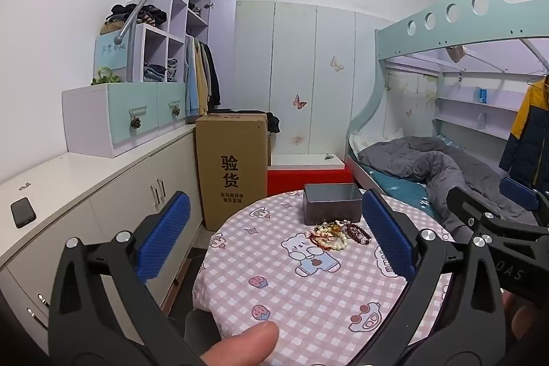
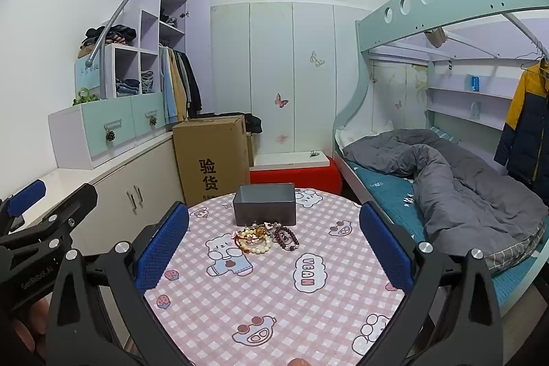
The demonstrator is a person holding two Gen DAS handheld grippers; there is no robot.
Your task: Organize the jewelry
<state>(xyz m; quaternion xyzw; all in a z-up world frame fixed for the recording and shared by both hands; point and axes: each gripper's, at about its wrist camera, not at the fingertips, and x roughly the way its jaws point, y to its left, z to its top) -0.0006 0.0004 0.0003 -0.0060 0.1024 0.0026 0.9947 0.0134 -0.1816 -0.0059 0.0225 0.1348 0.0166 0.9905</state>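
While I held both claws above the near edge of the round counter [image 2: 260, 297] with its pink checked cloth, nothing was gripped in either one. My left claw [image 1: 274, 239] had its blue pads spread wide apart, and my right claw [image 2: 274, 242] stood just as wide, its pads framing the far half of the counter. From the left wrist view, the right claw appeared at the right edge as a dark arm; from the right wrist view, the left claw showed at the left edge in the same way. At the far side of the counter sat a dark grey box [image 2: 264, 204], rectangular and without a lid; I could see only its inner walls from this low angle, so I could not tell whether anything lay inside it. Just in front of the box, touching or nearly touching its near wall, lay the jewelry pile [image 2: 266, 237]: cream bead bracelets [image 1: 329, 237] tangled with a red cord, and a dark red bead bracelet [image 1: 358, 233] to their right. The whole pile rested on the cloth, outside the box and well ahead of both claws. Beyond the counter stood a tall cardboard box [image 1: 231, 167] against the cabinets, and a grey quilt [image 2: 463, 180] lay rumpled on the lower bunk.
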